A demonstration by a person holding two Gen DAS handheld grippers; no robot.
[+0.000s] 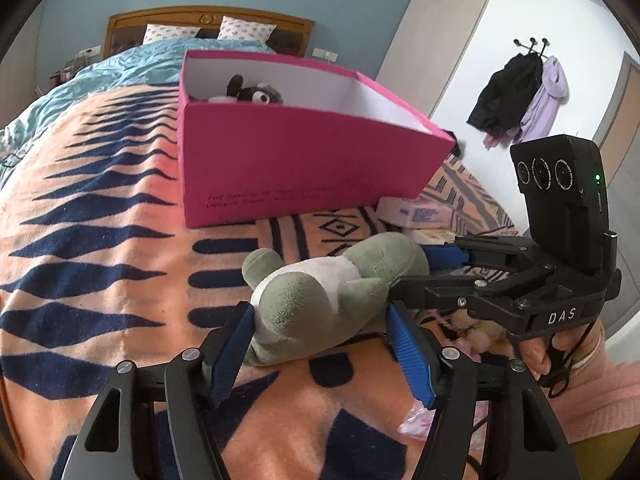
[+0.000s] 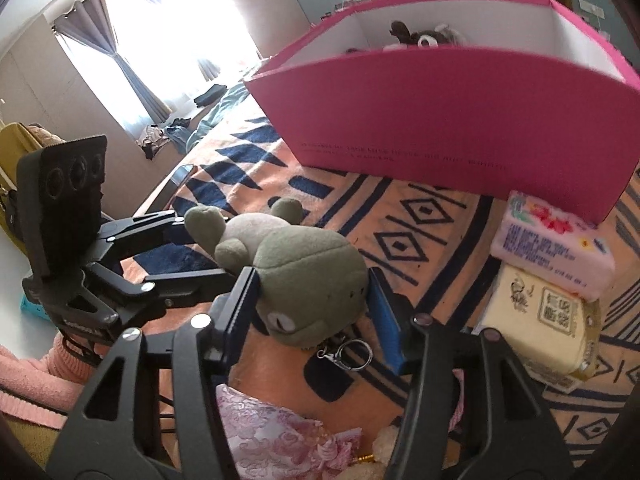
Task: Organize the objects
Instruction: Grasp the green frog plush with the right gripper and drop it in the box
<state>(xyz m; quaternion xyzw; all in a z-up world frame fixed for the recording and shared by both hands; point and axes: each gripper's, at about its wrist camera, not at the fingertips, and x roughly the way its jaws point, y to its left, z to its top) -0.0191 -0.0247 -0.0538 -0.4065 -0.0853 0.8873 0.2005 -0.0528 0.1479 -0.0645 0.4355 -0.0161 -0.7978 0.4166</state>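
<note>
the green plush toy (image 1: 320,292) lies on the orange and navy patterned blanket (image 1: 100,208) of the bed, just in front of the open pink box (image 1: 296,160), with a strip of bare blanket between toy and box wall. the left gripper (image 1: 320,344) has its blue pads against the toy's lower body, one on each side, pinching it; the right gripper (image 2: 316,308) does the same on the toy's head, its pads pressed into both sides of the plush. in the left wrist view the right gripper comes in from the right edge, a hand (image 1: 548,356) in a pink sleeve on its handle. to the left of the toy the blanket runs wide and free to the bed's edge; the box stands straight ahead, its rim higher than the toy, and inside it a grey plush animal (image 1: 252,94) rests against the far left corner, the rest of the white interior showing bare walls. the right wrist view adds what the left hardly shows: a pink tissue pack (image 2: 556,244) stacked on a yellow pack (image 2: 548,320) close to the right of the toy and touching the box's near corner, a metal key ring (image 2: 352,354) hanging from the toy's head, pink patterned fabric (image 2: 272,436) under the gripper, and the bed's left edge near a bright curtained window (image 2: 168,40). only the left view shows coats on a wall hook (image 1: 520,92).
</note>
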